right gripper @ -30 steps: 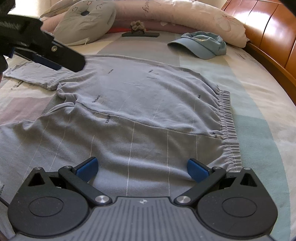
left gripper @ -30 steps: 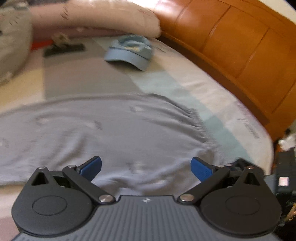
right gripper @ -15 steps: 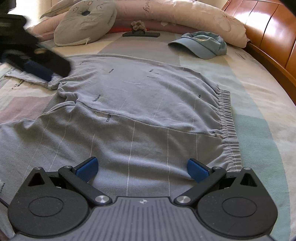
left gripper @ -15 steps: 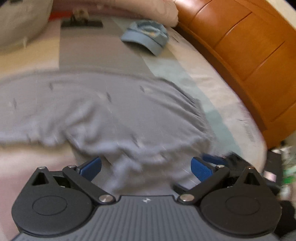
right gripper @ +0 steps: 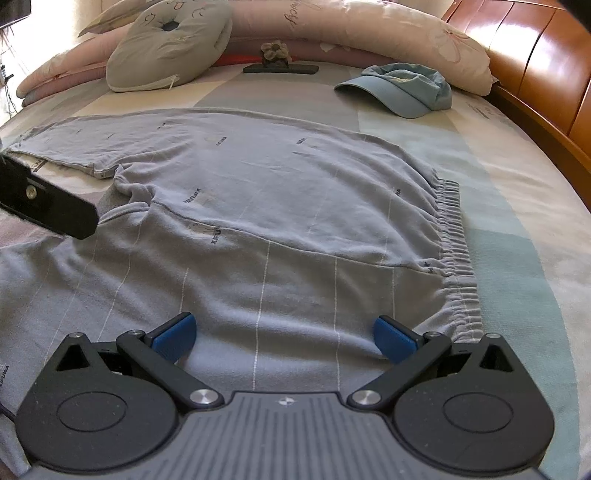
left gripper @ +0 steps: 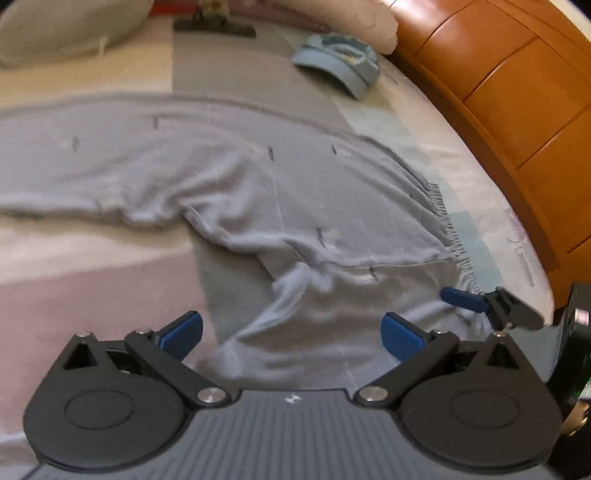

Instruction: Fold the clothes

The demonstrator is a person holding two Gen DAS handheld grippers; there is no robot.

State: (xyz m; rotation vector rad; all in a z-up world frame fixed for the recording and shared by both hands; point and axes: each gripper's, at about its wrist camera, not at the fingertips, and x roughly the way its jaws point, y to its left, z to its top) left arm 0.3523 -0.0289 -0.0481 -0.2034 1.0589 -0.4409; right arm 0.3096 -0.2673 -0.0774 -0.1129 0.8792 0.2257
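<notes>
From the left wrist view, the released left tool [left gripper: 290,332] hangs over soft, light grey trousers [left gripper: 332,229] spread mid-bed; in the right wrist view, the released right tool [right gripper: 282,334] should probably pinch the elastic waistband [right gripper: 456,251] near the bed's right edge.

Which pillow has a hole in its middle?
The grey-green pillow at the far left; the long pink pillow behind the cap has none.
</notes>
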